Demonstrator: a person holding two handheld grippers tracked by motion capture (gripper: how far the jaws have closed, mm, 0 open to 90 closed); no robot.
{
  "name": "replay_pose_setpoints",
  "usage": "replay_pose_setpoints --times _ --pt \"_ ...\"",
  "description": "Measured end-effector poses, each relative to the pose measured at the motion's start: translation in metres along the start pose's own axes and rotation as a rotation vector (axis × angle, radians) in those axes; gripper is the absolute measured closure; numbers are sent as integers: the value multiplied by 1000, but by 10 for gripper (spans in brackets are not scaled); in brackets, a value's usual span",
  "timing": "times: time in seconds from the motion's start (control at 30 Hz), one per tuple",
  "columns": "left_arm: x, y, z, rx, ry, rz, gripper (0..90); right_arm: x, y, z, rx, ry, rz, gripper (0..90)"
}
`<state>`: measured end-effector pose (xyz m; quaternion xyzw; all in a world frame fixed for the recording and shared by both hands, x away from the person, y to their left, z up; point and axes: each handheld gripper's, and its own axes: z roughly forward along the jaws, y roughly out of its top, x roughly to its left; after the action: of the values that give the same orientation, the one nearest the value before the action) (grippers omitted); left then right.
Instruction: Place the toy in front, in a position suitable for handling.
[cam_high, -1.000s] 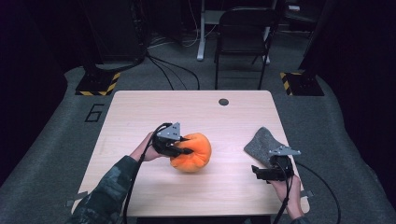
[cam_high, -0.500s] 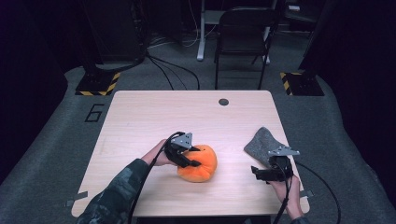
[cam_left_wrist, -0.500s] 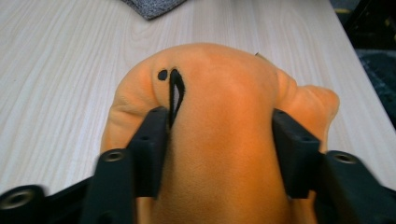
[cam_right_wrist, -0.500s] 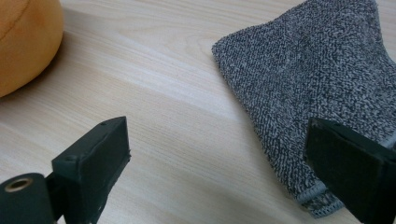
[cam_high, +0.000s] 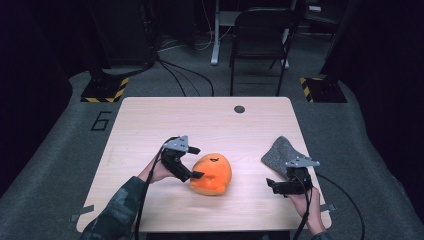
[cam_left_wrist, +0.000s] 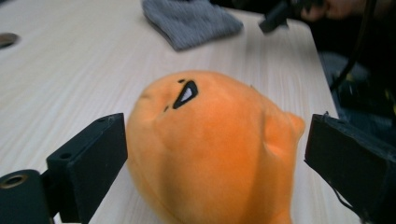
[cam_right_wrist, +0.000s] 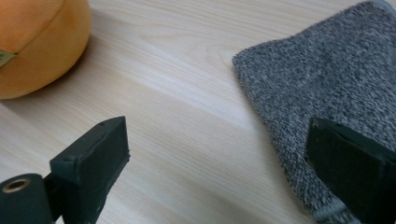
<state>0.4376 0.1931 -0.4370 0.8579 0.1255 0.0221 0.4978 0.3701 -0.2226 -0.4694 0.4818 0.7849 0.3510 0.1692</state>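
Observation:
An orange plush toy (cam_high: 212, 173) with a small black face lies on the wooden table (cam_high: 200, 120), near the front middle. My left gripper (cam_high: 196, 162) is at the toy's left side, and its jaws have just been opening. In the left gripper view the plush toy (cam_left_wrist: 210, 144) sits between the spread jaws of the left gripper (cam_left_wrist: 215, 154), with no clear squeeze on it. My right gripper (cam_high: 272, 186) rests open near the front right, low over the table. In the right gripper view the right gripper (cam_right_wrist: 215, 163) spans bare wood and the edge of a grey knitted cloth (cam_right_wrist: 327, 79).
The grey cloth (cam_high: 280, 152) lies flat by the table's right edge, just behind the right gripper. A round dark grommet (cam_high: 239, 109) sits near the far edge. A black chair (cam_high: 260, 40) and cables stand on the floor beyond the table.
The left hand carried the plush toy a little right and toward the front, then lowered it to the table. Its jaws spread apart and let go of the toy. The right gripper stayed put.

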Motion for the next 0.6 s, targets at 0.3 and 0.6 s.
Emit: replay_pose_setpoints --times 0.3,0.6 --pt "-16 -46 -34 10 245 -102 0 11 9 3 -14 55 -81 61" --pt "-19 -77 -54 35 480 -223 0 34 28 9 -9 113 -189 47"
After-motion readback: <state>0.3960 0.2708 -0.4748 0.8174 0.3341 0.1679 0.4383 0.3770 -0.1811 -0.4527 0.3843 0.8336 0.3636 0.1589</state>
